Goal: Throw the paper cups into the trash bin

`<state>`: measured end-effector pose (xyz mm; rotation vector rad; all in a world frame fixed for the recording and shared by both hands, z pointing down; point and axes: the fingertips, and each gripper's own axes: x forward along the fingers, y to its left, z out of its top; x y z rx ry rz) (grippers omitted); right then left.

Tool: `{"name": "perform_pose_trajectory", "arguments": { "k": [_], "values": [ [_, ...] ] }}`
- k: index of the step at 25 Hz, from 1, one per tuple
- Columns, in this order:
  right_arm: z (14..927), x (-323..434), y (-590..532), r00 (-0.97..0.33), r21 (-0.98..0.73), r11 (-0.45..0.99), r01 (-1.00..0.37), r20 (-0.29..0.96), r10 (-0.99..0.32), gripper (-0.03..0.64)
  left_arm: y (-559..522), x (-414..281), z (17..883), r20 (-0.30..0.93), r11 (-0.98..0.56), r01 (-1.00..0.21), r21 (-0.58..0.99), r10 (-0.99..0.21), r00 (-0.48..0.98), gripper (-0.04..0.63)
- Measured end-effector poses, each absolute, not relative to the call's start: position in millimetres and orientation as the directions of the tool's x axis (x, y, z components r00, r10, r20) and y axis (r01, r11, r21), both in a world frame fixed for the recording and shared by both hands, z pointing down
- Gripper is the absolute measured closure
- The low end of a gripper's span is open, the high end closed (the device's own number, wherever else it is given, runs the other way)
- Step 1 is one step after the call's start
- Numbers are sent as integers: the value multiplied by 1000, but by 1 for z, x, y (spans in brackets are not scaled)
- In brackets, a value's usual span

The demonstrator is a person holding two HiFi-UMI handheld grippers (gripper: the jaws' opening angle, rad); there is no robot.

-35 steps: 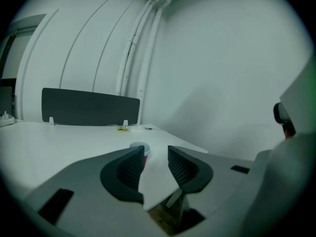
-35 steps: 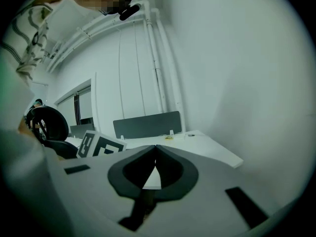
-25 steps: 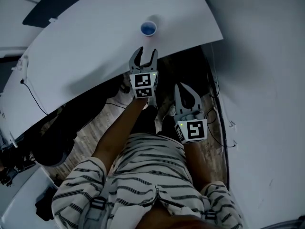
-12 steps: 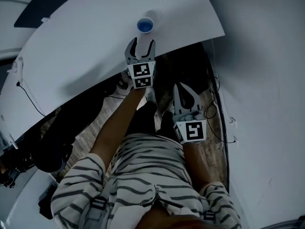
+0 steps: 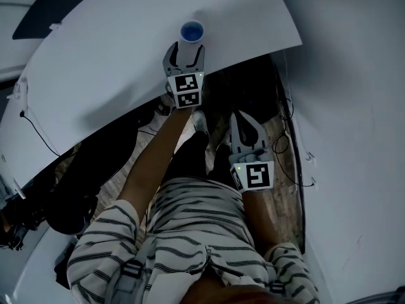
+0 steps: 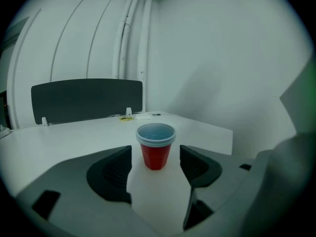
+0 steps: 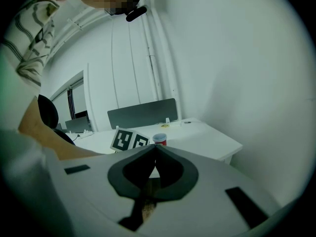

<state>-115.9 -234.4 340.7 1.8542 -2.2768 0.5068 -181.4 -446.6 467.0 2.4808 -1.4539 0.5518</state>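
A red paper cup (image 5: pixel 192 31) with a blue inside stands upright near the front edge of the white table (image 5: pixel 95 62). My left gripper (image 5: pixel 185 49) reaches over that edge, just short of the cup. In the left gripper view the cup (image 6: pixel 156 147) stands centred just ahead of the left gripper (image 6: pixel 155 163), whose jaws have just been opening and stand wide without touching it. My right gripper (image 5: pixel 240 118) hangs lower, beside the person's legs, with its jaws shut and empty. The right gripper (image 7: pixel 155 148) also sees the cup (image 7: pixel 160 140) beyond its tips.
A dark divider panel (image 6: pixel 86 100) stands along the table's far side, with small items (image 6: pixel 127 117) in front of it. A black office chair (image 5: pixel 69 189) sits under the table at left. Cables (image 5: pixel 288 138) run along the floor by the white wall (image 5: pixel 354 106) on the right.
My left gripper has moved forward over the table's edge towards the cup, and its jaws have spread wider. The right gripper has hardly moved.
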Motion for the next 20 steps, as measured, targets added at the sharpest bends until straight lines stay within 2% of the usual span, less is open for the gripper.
{"name": "perform_pose_trajectory", "arguments": {
  "k": [20],
  "values": [
    [356,-117,-237,-203,-156,155,-975,362,-910,598,-478,-167,492,447,-508,-861,-29,-777,444,282]
  ]
}}
